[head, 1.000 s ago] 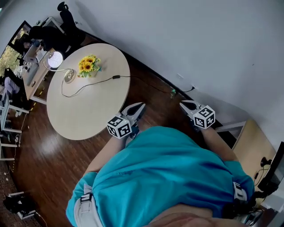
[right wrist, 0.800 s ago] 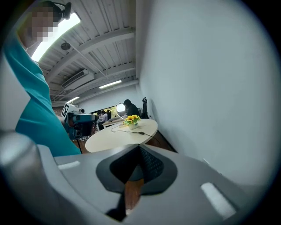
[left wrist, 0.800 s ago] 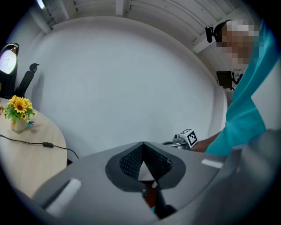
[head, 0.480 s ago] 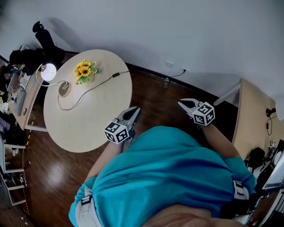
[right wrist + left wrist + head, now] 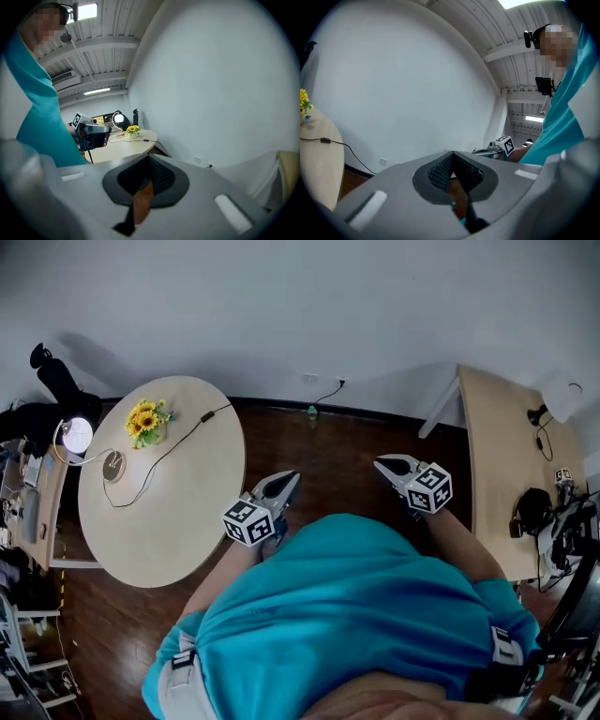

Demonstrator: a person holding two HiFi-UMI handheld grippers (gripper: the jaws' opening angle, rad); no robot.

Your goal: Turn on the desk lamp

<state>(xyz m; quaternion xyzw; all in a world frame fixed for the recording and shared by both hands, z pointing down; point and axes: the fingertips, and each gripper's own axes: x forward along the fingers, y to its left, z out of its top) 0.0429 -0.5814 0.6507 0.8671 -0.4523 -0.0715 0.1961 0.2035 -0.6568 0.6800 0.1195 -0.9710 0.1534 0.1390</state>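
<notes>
Desk lamp (image 5: 77, 435): far left of head view, at outer edge of round table (image 5: 178, 521). Disc head glows white, thin curved neck, flat round base; prob. already on. Sunflowers (image 5: 143, 421) just beside it, dark cord (image 5: 173, 446) trails over pale matte top. Lamp lies up-left of left gripper (image 5: 287, 482), well apart; right gripper (image 5: 384, 464) farther. Both jaw pairs together, nothing between.

Round desk (image 5: 169, 531) sits left, desk lamp (image 5: 77, 435) on its far-left edge, flowers (image 5: 145, 421) just right of it. Second desk (image 5: 492, 465) right. My left hand-held gripper (image 5: 287, 481) and right hand-held gripper (image 5: 383, 463) hang between them.
</notes>
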